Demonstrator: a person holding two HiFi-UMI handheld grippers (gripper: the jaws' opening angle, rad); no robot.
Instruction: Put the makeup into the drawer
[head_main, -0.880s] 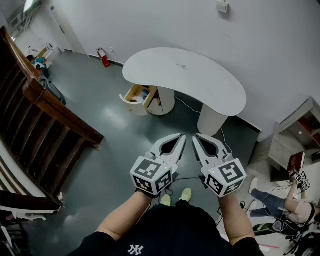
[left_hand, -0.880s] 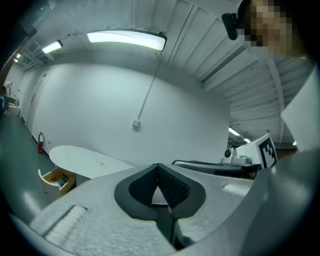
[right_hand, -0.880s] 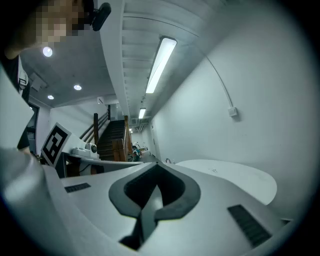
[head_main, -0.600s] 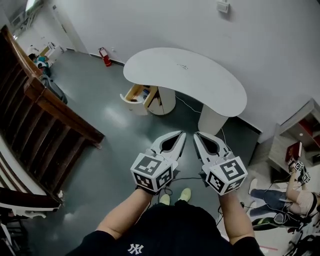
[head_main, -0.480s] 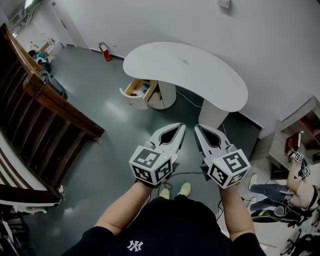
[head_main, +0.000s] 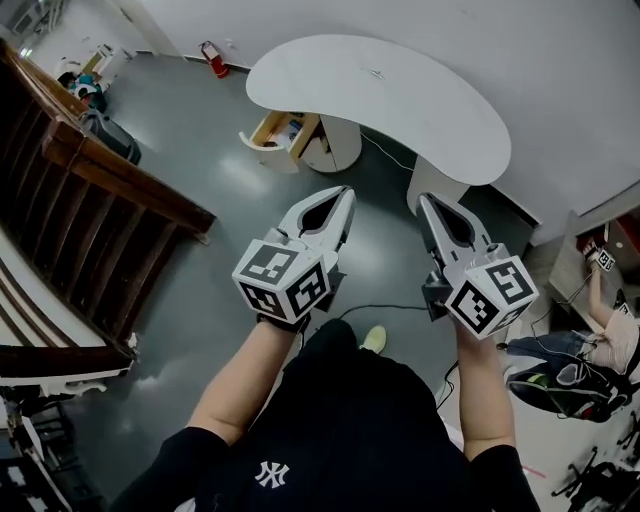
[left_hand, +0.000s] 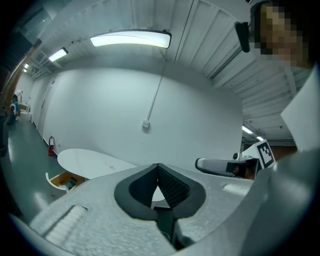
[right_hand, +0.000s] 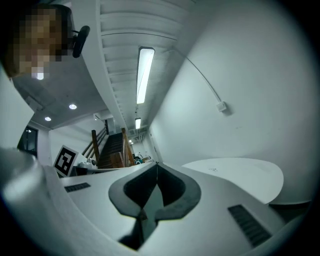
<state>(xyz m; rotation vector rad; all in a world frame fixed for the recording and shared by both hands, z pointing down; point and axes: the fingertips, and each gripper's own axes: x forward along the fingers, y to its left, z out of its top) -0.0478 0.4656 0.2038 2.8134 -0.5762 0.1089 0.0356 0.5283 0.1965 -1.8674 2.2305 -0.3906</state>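
While the person stands back on the grey floor (head_main: 200, 130), both grippers are held out in front, well apart from the table, pointing roughly toward it.

Left gripper (head_main: 343, 192): jaws pressed together, tips meeting, nothing between them. Its own view shows the dark pads closed to a point, w/ just the white wall behind. Right gripper (head_main: 424, 199): same deal, jaws closed tip to tip and nothing pinched. The two sit side by side w/ a gap between them, marker cubes facing the head cam.

White kidney-shaped table (head_main: 400, 100) is up against the wall on two rounded pedestals. The drawer (head_main: 265, 127) is pulled out of the left pedestal, wood inside showing. There's something coloured in it, but it's too small to say if that's the makeup, tbh. There's also a thin little mark (head_main: 375, 73) on the tabletop, no idea what it is.

Other stuff:
- A red fire extinguisher (head_main: 211, 57) stands by the wall left of the table.
- A dark wooden stair railing (head_main: 110, 180) runs down the left side.
- A black cable (head_main: 385, 307) lies on the floor near the person's light shoe (head_main: 373, 338).
- Another person (head_main: 600, 345) sits at the far right edge, w/ gear around them.
- The left gripper view also catches a long ceiling light (left_hand: 131, 39) and a small box on the wall (left_hand: 145, 124).
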